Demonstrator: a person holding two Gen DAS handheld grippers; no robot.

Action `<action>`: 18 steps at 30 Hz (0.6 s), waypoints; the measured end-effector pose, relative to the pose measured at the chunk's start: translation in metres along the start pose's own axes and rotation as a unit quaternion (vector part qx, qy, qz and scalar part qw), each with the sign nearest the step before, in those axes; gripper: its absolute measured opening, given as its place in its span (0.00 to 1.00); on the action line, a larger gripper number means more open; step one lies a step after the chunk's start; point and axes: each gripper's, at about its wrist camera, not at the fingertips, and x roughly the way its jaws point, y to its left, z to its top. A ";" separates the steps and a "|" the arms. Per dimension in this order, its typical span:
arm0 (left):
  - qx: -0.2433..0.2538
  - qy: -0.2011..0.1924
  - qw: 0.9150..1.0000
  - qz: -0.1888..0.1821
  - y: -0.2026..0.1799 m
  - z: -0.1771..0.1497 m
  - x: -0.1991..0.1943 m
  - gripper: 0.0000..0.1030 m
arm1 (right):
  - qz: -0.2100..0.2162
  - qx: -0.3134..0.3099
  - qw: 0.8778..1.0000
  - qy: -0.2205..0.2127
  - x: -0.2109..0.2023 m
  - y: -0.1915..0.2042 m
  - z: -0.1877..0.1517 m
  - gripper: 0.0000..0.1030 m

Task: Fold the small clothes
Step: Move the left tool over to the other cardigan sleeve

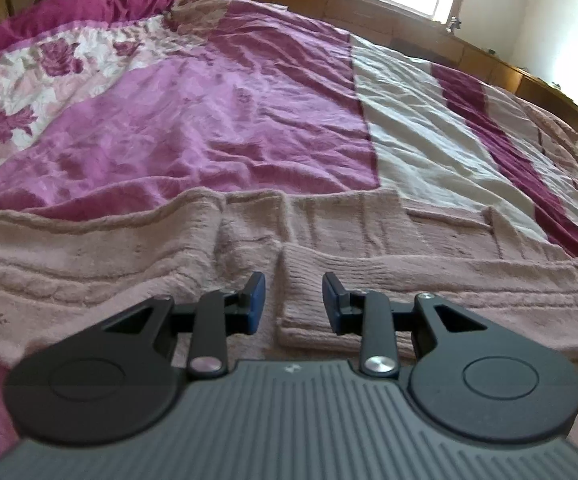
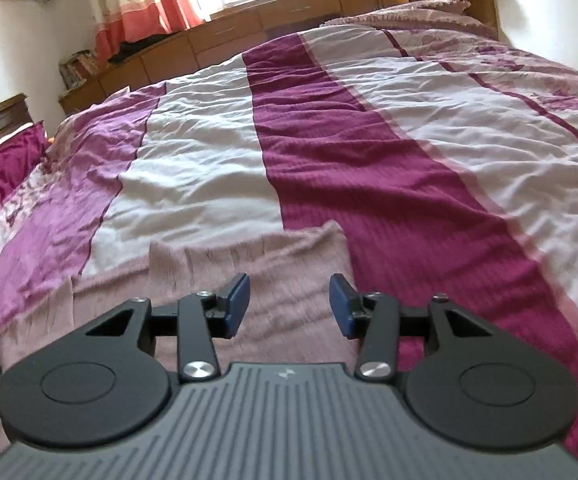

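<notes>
A: What was shown by the left wrist view that was not given by the right?

B: The pink knitted sweater (image 1: pixel 193 248) was seen spread wide across the bedspread (image 1: pixel 217 120), with a folded sleeve (image 1: pixel 429 296) laid over it just ahead of the left gripper (image 1: pixel 293 300). The ribbed cuff end of that sleeve was found directly below and between the blue pads (image 1: pixel 257 300). The jaws were spread, and nothing was pinched; the knit lay under them, not pressed.

A: And from the right wrist view?

B: Only one end of the sweater (image 2: pixel 273 264) was caught, ahead of and beneath the right gripper (image 2: pixel 289 304). Its jaws were likewise held apart, with the fabric seen through the gap and not clamped. Beyond it, a dark magenta stripe (image 2: pixel 369 168) of the bedspread (image 2: pixel 193 160) was shown, and farther off a wooden cabinet (image 2: pixel 249 28) and a curtain (image 2: pixel 145 4), brightly lit.

A: What was cut off or hard to make out?

B: The near edge of the sweater was hidden behind each gripper's body. Neither gripper was seen in the other's view. Whether the pads touched the knit could not be told. The sweater's neckline was not made out, and the right view's cloth was blurred.
</notes>
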 end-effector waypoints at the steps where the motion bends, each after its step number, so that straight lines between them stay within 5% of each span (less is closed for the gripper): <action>1: 0.004 0.000 1.000 -0.002 -0.003 -0.001 -0.001 0.33 | 0.000 -0.004 1.000 0.000 -0.006 -0.002 -0.005 0.51; 6: 0.018 0.013 1.000 -0.007 -0.019 -0.007 0.001 0.33 | 0.002 -0.033 0.999 0.008 -0.019 -0.005 -0.027 0.51; 11: 0.038 0.026 0.999 0.014 -0.027 -0.018 0.014 0.32 | -0.041 -0.080 0.995 0.038 -0.009 -0.006 -0.051 0.50; 18: 0.033 0.034 0.999 0.025 -0.028 -0.015 0.013 0.35 | -0.030 -0.052 0.998 0.034 -0.004 -0.022 -0.059 0.51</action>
